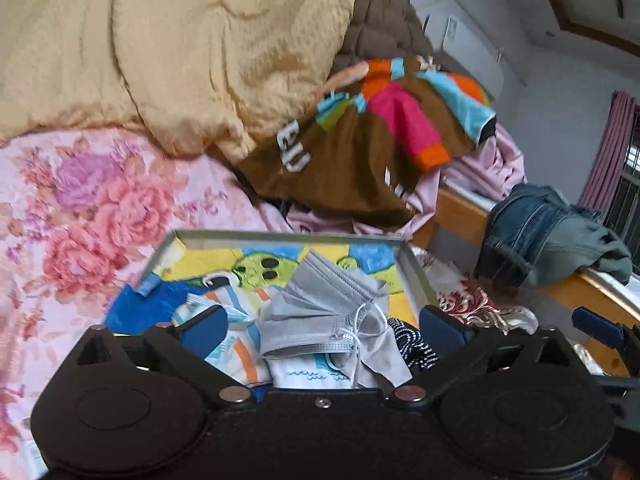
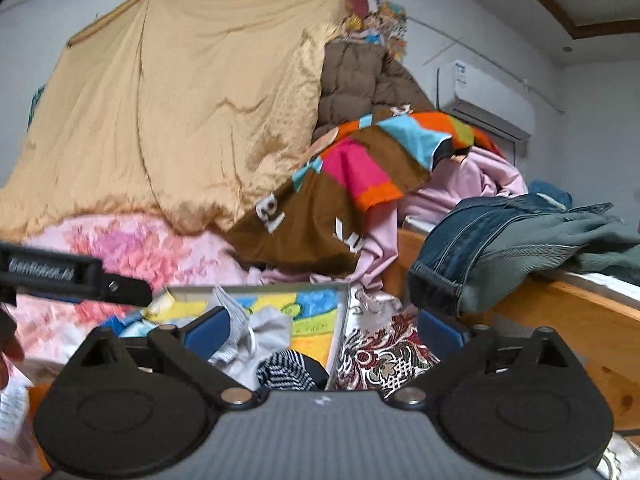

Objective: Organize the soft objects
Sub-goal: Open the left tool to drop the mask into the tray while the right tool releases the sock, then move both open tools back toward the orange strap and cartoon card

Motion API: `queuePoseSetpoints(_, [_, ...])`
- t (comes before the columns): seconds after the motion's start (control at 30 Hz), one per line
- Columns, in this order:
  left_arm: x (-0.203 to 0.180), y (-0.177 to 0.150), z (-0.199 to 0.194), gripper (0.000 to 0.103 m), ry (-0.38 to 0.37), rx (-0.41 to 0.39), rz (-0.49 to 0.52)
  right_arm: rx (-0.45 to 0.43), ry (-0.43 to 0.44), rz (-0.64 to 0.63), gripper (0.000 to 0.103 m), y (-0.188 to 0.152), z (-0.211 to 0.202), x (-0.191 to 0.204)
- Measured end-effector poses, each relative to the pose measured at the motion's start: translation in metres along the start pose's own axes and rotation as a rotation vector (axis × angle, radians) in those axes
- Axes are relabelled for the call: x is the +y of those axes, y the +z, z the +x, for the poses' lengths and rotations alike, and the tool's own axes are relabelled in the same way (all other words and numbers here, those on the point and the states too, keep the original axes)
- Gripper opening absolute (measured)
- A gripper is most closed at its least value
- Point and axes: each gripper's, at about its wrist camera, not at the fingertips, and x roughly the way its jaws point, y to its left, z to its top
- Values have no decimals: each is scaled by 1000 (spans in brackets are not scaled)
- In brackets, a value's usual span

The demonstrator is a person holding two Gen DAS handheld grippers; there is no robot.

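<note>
A shallow metal-rimmed tray lies on the bed, lined with a bright cartoon towel. In it rest a grey pleated face mask, a white mask with blue and orange stripes and a black-and-white striped sock. My left gripper hovers over the tray's near side, open, with nothing pressed between its blue pads. My right gripper is open too, straddling the tray's right rim above the sock. Each gripper shows at the edge of the other's view.
A yellow quilt is heaped behind, with a brown multicoloured garment and pink clothes beside it. Jeans hang over the wooden bed rail at right. A pink floral sheet covers the bed at left.
</note>
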Motion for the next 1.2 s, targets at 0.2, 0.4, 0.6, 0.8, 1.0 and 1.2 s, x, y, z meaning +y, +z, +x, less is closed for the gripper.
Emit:
queuePoseSetpoints(0.2, [1,-9,-46,102,6,-45,-43,-43,5,1,103,5,-41,9])
queuePoseSetpoints(0.4, [0,-20,-85,102,6,-68,-40,-56,8,8,103,-1,-80,16])
queuePoseSetpoints(0.6, [-4,-31,-116,102,8,-27,-4,-106,15,-14,103,-8,-118,22])
queuePoseSetpoints(0.8, [-7,-45,-145,102,4,-19,76,-96,15,-11,103,-20,-149,30])
queuePoseSetpoints(1.0, [-5,-65,-166,102,-5,24,136,-53,-7,-11,103,-34,-179,35])
queuePoseSetpoints(1.2, [6,-81,-183,102,20,54,157,2,8,25,103,-42,-199,41])
